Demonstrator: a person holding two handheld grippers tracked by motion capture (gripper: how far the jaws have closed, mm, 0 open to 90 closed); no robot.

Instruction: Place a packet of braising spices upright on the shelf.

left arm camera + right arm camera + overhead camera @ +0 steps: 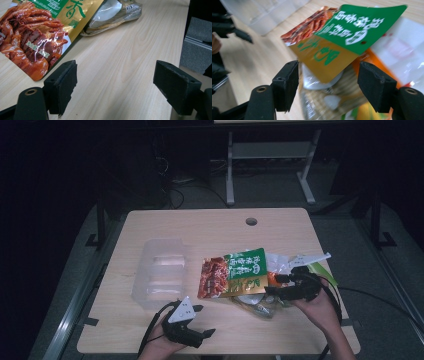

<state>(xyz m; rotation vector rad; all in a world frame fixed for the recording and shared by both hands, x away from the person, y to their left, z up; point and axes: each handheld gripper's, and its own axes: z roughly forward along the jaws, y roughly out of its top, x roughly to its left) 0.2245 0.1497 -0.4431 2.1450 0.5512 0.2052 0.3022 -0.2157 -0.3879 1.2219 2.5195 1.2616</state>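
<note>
Black foam pads lined both jaws of the right hand-held gripper (328, 85), which stood wide apart with nothing clenched between them; they framed the near corner of the glossy red, gold and green snack pouch (332, 37) without visibly touching it. From the high view that right hand-held gripper (295, 287) sat at the right edge of the pile, at the right of the pale wooden counter (210, 227).

My judgement is that the main risk lay in the pile itself. The pouch (232, 272) rested on a clear crinkled packet (112, 15) and on white and orange wrappers (402, 50), all slick film. A closing pinch could catch two layers at once, or push the top pouch sideways so that it slid away instead of lifting.

Further left, the left hand-held gripper (115, 80) was also released, its jaws spread over bare wood at the near edge of the counter, with the pouch (32, 37) just ahead of its left pad and untouched. In the high view it (202, 320) lay near the person's left hand (160, 340). Beyond it, at the left of the counter, stood a clear plastic tub (160, 270), well apart from the pouch.
</note>
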